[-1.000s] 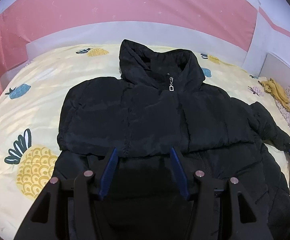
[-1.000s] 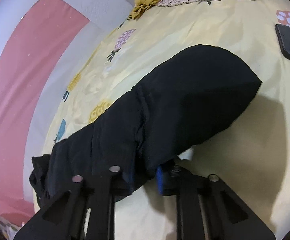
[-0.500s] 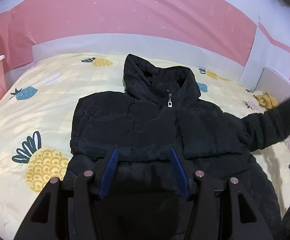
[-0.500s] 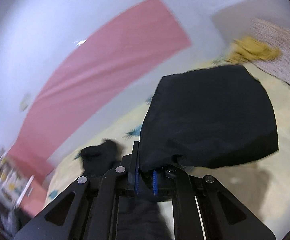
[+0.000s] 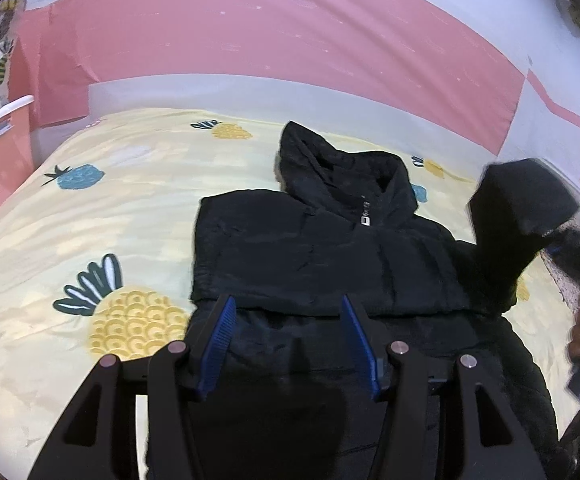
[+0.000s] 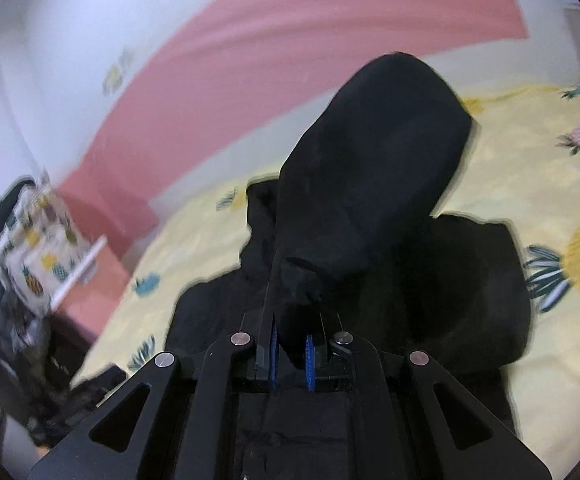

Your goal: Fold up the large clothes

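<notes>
Jacket [image 5: 322,248] lies front-up on the bed [image 5: 102,216], one sleeve apparently folded in already. Right gripper [image 6: 290,346], clenched on the other sleeve [image 6: 374,152], holds it aloft; left gripper [image 5: 290,340] gapes empty. Body folds remain.

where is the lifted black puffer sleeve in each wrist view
Left wrist: the lifted black puffer sleeve is at the right edge, raised above the bed.
Right wrist: the sleeve fills the centre, pinched in the right gripper.
Shared landmark: the black jacket's hood.
</notes>
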Demonstrator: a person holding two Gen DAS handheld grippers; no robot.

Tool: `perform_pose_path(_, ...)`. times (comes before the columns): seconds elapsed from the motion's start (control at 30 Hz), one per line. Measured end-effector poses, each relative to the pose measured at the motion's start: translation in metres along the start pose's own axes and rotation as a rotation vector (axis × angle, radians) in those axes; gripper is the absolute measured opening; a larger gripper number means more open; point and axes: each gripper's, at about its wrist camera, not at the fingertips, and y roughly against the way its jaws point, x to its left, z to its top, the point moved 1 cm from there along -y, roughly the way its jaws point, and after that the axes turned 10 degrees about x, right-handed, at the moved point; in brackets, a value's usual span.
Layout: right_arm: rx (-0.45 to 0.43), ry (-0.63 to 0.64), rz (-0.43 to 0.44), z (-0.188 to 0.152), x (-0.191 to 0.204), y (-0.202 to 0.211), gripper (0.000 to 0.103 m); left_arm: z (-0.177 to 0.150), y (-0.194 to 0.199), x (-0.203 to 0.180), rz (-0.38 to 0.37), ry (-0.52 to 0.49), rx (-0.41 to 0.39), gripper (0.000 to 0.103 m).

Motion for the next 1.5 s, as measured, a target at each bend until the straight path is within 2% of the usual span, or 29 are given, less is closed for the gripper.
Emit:
perform_pose_path(0.1, 0.113, 0.022, -0.016, -0.008, 0.01, -0.054, 0.016, -0.001, 0.0, 0.01, 0.008, 0.014, 0.001, 0.057)
perform_pose_path(0.2, 0.224, 0.033, 0.001, -0.019, 0.016, -0.098, 0.031, 0.0, 0.003, 0.018, 0.005, 0.028, -0.002, 0.057)
perform_pose_path(0.23, 0.249, 0.035, -0.001, -0.024, 0.019, -0.109, 0.039, 0.0, 0.003, 0.019, 0.006, 0.03, -0.004, 0.057)
perform_pose_path(0.27, 0.255, 0.042, 0.003, -0.026, 0.02, -0.111, 0.041, 0.0, 0.005, 0.021, 0.008, 0.031, -0.007, 0.057)
perform_pose_path(0.33, 0.242, 0.068, 0.021, -0.029, 0.028, -0.109, 0.05, 0.003, 0.006, 0.021, 0.006, 0.033, -0.011, 0.057)
perform_pose_path(0.43, 0.221, 0.103, 0.07, -0.026, 0.04, -0.095, 0.05, 0.007, 0.01, 0.018, -0.01, 0.04, -0.019, 0.063)
perform_pose_path(0.53, 0.186, 0.14, 0.098, -0.021, 0.048, -0.076, 0.05, 0.014, 0.011, 0.007, -0.029, 0.031, -0.025, 0.065)
perform_pose_path(0.7, 0.126, 0.155, 0.137, -0.015, 0.031, -0.043, 0.05, 0.027, 0.005, -0.027, -0.062, -0.039, -0.022, 0.065)
perform_pose_path(0.87, 0.083, 0.128, 0.025, -0.01, -0.017, -0.016, 0.05, 0.037, -0.02, -0.069, -0.111, -0.109, 0.01, 0.065)
perform_pose_path(1.03, 0.088, -0.017, -0.177, -0.009, -0.09, -0.007, 0.05, 0.04, -0.067, -0.112, -0.159, -0.194, 0.077, 0.065)
perform_pose_path(1.07, 0.087, -0.038, -0.196, -0.009, -0.101, -0.007, 0.05, 0.04, -0.078, -0.119, -0.156, -0.212, 0.087, 0.064)
perform_pose_path(1.1, 0.087, -0.062, -0.229, -0.009, -0.113, -0.01, 0.048, 0.039, -0.09, -0.125, -0.144, -0.231, 0.092, 0.053)
perform_pose_path(1.13, 0.091, -0.077, -0.257, -0.01, -0.123, -0.014, 0.042, 0.038, -0.102, -0.129, -0.115, -0.247, 0.098, 0.037)
perform_pose_path(1.17, 0.097, -0.084, -0.266, -0.01, -0.127, -0.018, 0.039, 0.037, -0.119, -0.129, -0.056, -0.259, 0.119, 0.032)
perform_pose_path(1.2, 0.109, -0.093, -0.269, -0.011, -0.133, -0.026, 0.039, 0.036, -0.134, -0.126, -0.016, -0.251, 0.144, 0.021)
perform_pose_path(1.23, 0.12, -0.092, -0.262, -0.011, -0.135, -0.035, 0.038, 0.036, -0.147, -0.119, 0.002, -0.229, 0.167, 0.016)
perform_pose_path(1.33, 0.168, -0.044, -0.278, -0.014, -0.13, -0.063, 0.038, 0.037, -0.162, -0.106, 0.008, -0.189, 0.174, 0.012)
perform_pose_path(1.43, 0.195, 0.04, -0.361, -0.018, -0.12, -0.089, 0.038, 0.036, -0.165, -0.11, 0.045, -0.22, 0.168, 0.012)
perform_pose_path(1.5, 0.211, 0.062, -0.39, -0.018, -0.119, -0.092, 0.038, 0.035, -0.165, -0.114, 0.069, -0.237, 0.172, 0.012)
